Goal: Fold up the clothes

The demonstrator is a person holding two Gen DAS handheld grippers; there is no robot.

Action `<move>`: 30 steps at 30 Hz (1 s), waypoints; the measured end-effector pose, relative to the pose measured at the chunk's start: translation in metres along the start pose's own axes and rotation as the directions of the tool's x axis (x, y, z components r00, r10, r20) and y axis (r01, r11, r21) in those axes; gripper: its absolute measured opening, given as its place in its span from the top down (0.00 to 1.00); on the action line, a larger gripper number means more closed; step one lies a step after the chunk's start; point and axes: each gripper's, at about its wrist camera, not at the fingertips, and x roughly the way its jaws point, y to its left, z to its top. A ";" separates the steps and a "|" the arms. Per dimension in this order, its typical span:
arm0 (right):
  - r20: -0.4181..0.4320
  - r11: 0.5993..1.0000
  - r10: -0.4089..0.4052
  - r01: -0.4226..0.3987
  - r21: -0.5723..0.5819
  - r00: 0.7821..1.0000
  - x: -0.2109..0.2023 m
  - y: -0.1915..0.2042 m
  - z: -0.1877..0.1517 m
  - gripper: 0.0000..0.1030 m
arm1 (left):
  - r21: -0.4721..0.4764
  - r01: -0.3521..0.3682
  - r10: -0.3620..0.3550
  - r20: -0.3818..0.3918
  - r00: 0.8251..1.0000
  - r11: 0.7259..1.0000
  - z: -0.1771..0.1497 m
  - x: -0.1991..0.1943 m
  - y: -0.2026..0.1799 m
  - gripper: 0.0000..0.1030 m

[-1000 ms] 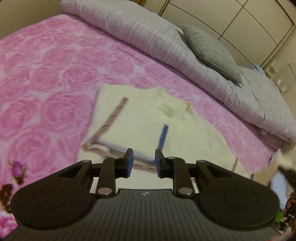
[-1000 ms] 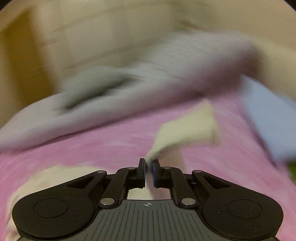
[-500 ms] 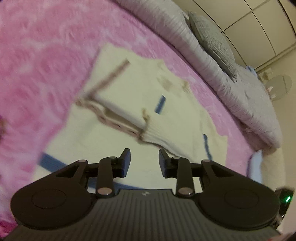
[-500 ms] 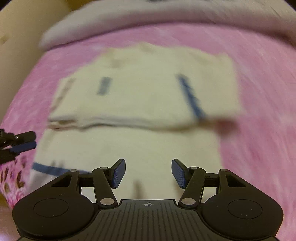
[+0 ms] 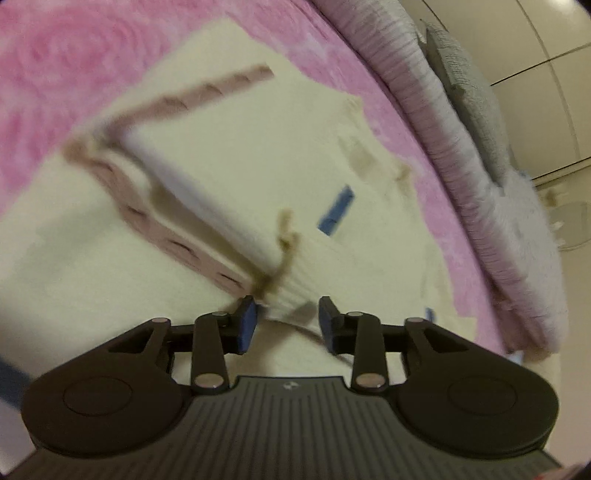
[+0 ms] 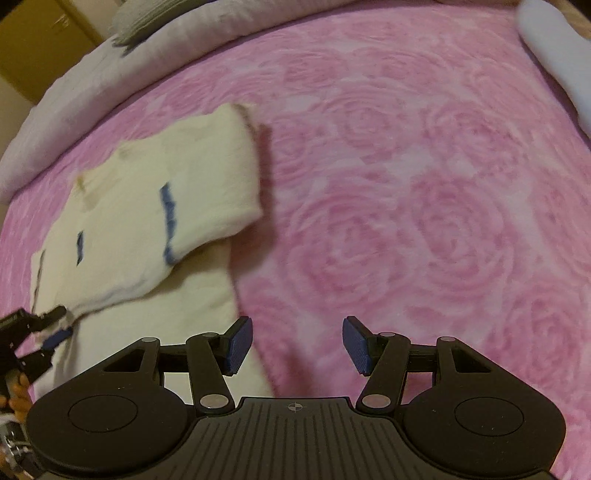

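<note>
Pink rose blanket (image 6: 424, 206) holds my soft, floppy cream sweater (image 5: 280, 155), part folded; my left gripper (image 5: 287, 325) and right gripper (image 6: 297, 345) are both open, so I'd pinch its ribbed cuff (image 5: 295, 291).

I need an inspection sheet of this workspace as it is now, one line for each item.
Surface: pink rose blanket on a bed.
Job's things: cream garment, partly folded, blue stripes and a pink patterned band.
Clutter: nothing seen.
Grippers: left tongs open, at the folded edge; right tongs open, over the blanket beside the garment.
Cables: nothing seen.
Surroundings: grey duvet, grey pillow, wardrobe doors.
</note>
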 end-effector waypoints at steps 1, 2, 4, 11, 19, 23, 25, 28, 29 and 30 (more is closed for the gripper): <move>-0.005 1.000 0.000 0.000 0.014 1.000 0.002 -0.002 0.002 0.44 | 0.026 0.013 -0.013 0.010 1.000 1.000 0.001 -0.002 -0.005 0.96; -0.007 1.000 0.002 -0.001 0.026 1.000 0.003 -0.002 0.004 0.44 | 0.086 0.017 -0.019 0.031 0.999 0.996 0.004 -0.009 -0.015 0.97; -0.008 0.999 0.012 -0.012 0.035 1.000 0.002 0.001 0.006 0.44 | 0.222 0.015 -0.037 0.092 0.995 0.975 0.013 -0.028 -0.037 0.97; 0.010 0.998 0.047 -0.047 0.037 0.999 0.008 0.029 0.017 0.44 | 0.489 -0.114 -0.045 0.301 0.953 0.865 0.073 -0.100 -0.053 0.97; 0.001 0.999 0.017 -0.017 0.037 1.000 0.024 0.058 0.001 0.44 | 0.422 -0.164 0.128 0.112 0.985 0.892 0.091 -0.047 0.030 0.94; 0.002 0.999 -0.019 0.019 0.039 1.000 0.017 0.066 -0.019 0.44 | 0.422 -0.166 0.137 0.099 0.986 0.891 0.096 -0.056 0.044 0.87; 0.013 0.998 -0.028 0.027 0.056 1.000 0.005 0.068 -0.027 0.44 | 0.409 -0.175 0.151 0.091 0.984 0.896 0.103 -0.072 0.052 0.87; 0.030 0.996 -0.040 0.038 0.080 0.999 -0.012 0.071 -0.041 0.44 | 0.396 -0.196 0.176 0.087 0.981 0.897 0.112 -0.104 0.064 0.87; 0.035 0.995 -0.045 0.042 0.088 0.998 -0.018 0.073 -0.045 0.44 | 0.411 -0.208 0.186 0.093 0.978 0.888 0.112 -0.113 0.065 0.87; 0.041 0.994 -0.049 0.045 0.097 0.998 -0.024 0.074 -0.049 0.44 | 0.434 -0.223 0.198 0.103 0.975 0.873 0.111 -0.122 0.064 0.86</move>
